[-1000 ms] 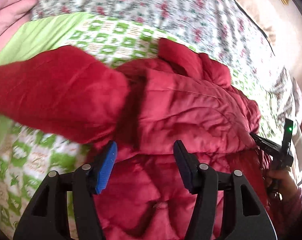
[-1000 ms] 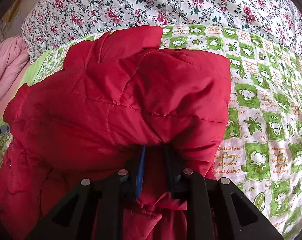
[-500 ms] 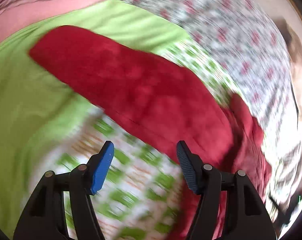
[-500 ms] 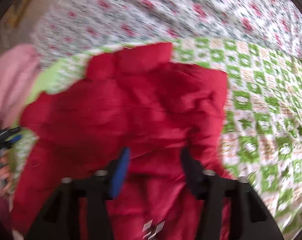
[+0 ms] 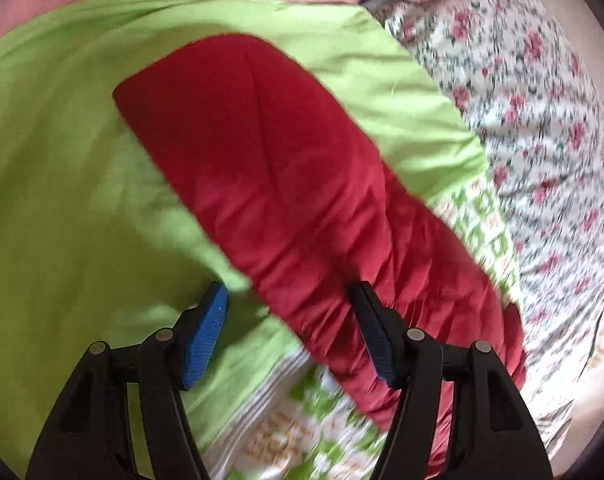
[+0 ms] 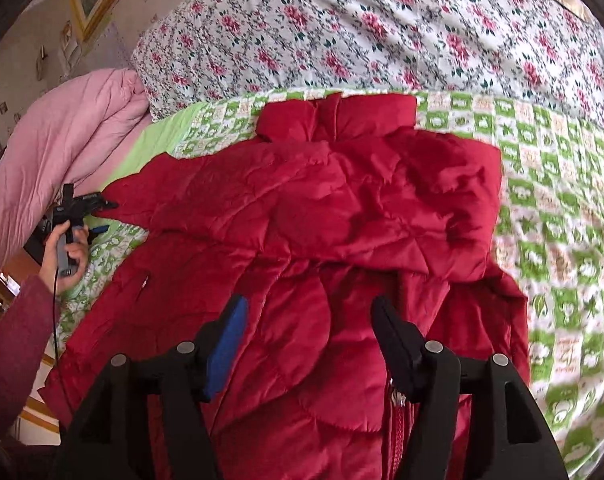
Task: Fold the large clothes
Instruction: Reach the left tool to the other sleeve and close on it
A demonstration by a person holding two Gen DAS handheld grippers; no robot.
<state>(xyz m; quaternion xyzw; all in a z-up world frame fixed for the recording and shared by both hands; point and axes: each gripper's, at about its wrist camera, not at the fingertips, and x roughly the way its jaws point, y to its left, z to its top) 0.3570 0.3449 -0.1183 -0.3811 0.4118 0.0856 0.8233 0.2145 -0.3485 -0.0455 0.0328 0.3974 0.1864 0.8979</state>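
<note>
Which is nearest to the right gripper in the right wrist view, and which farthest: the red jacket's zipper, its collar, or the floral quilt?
1. Zipper, just below the right gripper, near its right finger.
2. Collar, straight ahead at the jacket's far edge.
3. Floral quilt, beyond the collar, across the top.

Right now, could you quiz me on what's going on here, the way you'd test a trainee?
1. True or false: the right gripper is clamped on the red jacket.
2. Multiple choice: the jacket's stretched-out sleeve lies mostly on a) a pink quilt, b) a green sheet, c) bare floor.
3. Fill in: the left gripper is seen in the right camera held by a ____.

Key
1. False: its jaws stand open above the jacket.
2. b
3. hand
</note>
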